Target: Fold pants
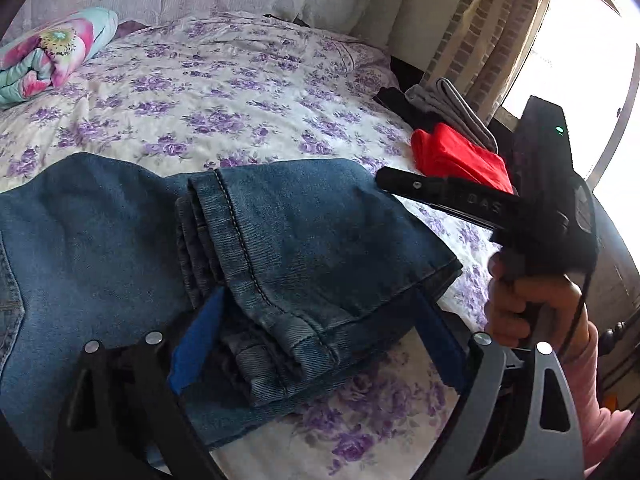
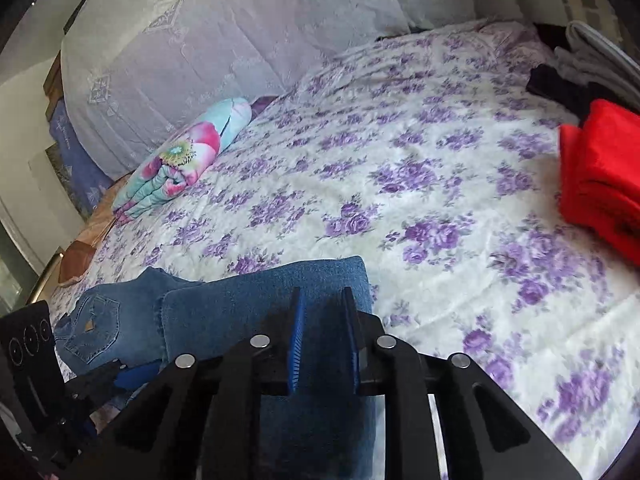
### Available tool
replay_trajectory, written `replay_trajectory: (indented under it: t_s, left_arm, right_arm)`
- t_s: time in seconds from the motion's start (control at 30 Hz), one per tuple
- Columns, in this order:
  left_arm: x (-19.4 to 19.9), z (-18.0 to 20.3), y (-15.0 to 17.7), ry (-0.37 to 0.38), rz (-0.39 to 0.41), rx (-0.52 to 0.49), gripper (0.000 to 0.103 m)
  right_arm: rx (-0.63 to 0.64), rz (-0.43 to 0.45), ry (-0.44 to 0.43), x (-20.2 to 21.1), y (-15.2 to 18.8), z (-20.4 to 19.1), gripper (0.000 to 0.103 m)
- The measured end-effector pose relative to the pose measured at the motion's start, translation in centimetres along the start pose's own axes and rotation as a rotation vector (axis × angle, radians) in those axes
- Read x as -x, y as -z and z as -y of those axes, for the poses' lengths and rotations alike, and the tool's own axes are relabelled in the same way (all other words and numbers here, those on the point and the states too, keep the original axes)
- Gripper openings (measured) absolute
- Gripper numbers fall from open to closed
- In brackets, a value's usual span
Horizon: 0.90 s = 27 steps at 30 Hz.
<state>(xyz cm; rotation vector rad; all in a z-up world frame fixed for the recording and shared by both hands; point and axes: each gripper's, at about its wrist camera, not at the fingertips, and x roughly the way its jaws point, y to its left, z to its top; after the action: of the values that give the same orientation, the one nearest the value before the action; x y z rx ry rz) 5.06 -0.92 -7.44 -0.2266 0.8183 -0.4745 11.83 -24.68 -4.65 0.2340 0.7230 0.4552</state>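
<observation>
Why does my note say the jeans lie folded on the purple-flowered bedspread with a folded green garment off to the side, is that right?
One thing is off: the folded garment to the side is red, not green, as the right wrist view shows plainly. The rest holds: the jeans lie folded on the purple-flowered bedspread.

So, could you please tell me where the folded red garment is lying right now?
The red garment lies at the bed's right edge in the right wrist view, just in front of a black garment, well apart from the jeans.
</observation>
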Motion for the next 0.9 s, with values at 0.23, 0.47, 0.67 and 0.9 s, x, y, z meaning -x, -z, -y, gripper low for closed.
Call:
replay_trajectory:
  t_s: [0.23, 0.47, 0.67, 0.9]
  left_arm:
    - [0.4, 0.1, 2.5, -0.085, -0.005, -0.088, 0.094]
    - [5.3, -1.0, 3.1, -0.01, 0.071, -0.024, 0.094]
    - [11.9, -4.8, 5.0, -0.118, 0.173, 0.078, 0.094]
    - [20.3, -11.8, 6.7, -0.201, 0.312, 0.279, 0.098]
  right_arm:
    - [0.198, 0.038, 0.053, 1.9, 7.2, -2.9, 0.04]
    - [0.247, 0.05, -0.044, 3.7, 5.8, -7.3, 0.045]
    - [0.465, -0.039, 0.096, 0.7, 8.7, -11.2, 0.054]
    - [0.486, 0.033, -0.005, 3.9, 8.9, -15.3, 0.071]
